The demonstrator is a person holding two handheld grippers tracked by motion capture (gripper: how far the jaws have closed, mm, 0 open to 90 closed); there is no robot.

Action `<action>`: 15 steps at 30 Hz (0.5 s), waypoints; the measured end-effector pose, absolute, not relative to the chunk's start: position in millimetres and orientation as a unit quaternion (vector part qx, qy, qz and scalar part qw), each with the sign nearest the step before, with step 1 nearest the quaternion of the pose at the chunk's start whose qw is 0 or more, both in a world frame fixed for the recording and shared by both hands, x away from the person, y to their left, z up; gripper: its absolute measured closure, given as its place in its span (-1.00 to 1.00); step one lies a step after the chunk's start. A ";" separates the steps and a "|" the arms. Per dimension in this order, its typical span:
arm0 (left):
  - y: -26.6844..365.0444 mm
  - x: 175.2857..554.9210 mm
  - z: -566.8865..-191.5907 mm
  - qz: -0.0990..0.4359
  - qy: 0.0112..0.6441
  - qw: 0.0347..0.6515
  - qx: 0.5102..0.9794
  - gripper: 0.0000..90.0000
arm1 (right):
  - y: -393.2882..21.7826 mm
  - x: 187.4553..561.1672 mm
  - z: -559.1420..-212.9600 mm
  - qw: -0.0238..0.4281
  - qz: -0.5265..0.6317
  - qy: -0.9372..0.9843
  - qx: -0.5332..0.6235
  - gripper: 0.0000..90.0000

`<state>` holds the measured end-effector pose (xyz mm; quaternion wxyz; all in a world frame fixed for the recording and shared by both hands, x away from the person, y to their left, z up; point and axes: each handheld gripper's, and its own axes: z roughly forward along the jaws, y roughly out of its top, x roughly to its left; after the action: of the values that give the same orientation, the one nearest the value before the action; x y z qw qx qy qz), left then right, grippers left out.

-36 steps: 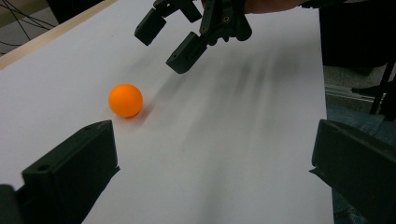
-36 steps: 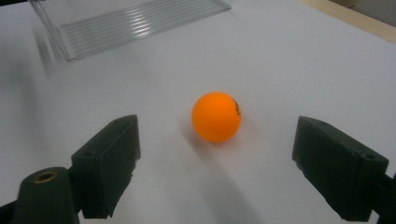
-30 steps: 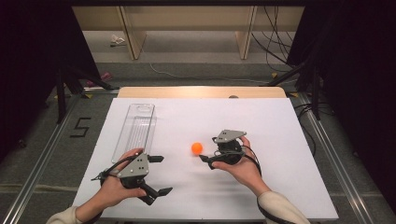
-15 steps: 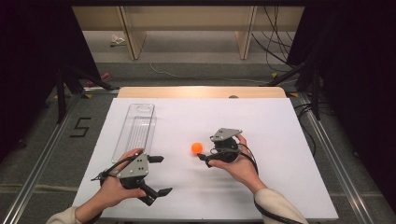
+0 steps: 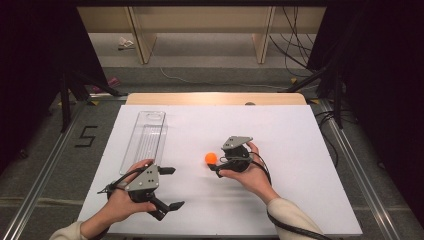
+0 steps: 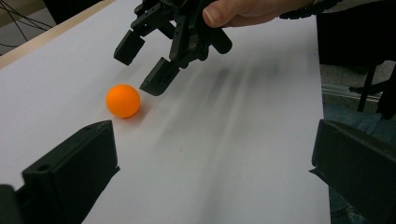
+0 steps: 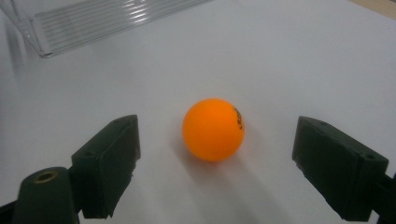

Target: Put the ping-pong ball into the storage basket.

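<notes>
An orange ball [image 5: 211, 158] rests on the white table top [image 5: 280, 130] near its middle. My right gripper [image 5: 218, 165] is open just right of the ball, its jaws pointing left at it. In the right gripper view the ball [image 7: 214, 129] lies on the table just ahead of the two spread jaws, untouched. My left gripper [image 5: 171, 188] is open near the front left of the table, with nothing between its jaws. The left gripper view shows the ball [image 6: 123, 100] and the right gripper [image 6: 143, 66] beyond it.
A clear plastic tray [image 5: 146, 137] lies lengthwise on the left part of the table, behind my left hand. A wooden strip [image 5: 215, 98] runs along the table's far edge. Metal rails [image 5: 45, 170] and cables flank the table.
My right gripper has crept slightly left and nearer the ball. The left gripper and the ball have stayed in place.
</notes>
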<state>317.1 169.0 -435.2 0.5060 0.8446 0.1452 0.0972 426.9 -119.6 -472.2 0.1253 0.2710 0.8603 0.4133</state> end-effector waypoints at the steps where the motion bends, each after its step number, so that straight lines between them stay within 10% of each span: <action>1: 168.8 317.0 -435.2 0.097 0.146 0.507 0.844 -1.00 | -119.2 427.1 -472.5 0.125 0.413 0.860 0.271 -0.64; 15: 169.1 317.1 -435.2 0.095 0.145 0.506 0.845 -1.00 | -110.9 435.4 -479.2 0.118 0.406 0.863 0.276 -0.64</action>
<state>317.1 169.1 -435.2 0.5064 0.8447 0.1450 0.0954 435.4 -110.9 -479.2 0.1179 0.2758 0.8632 0.4062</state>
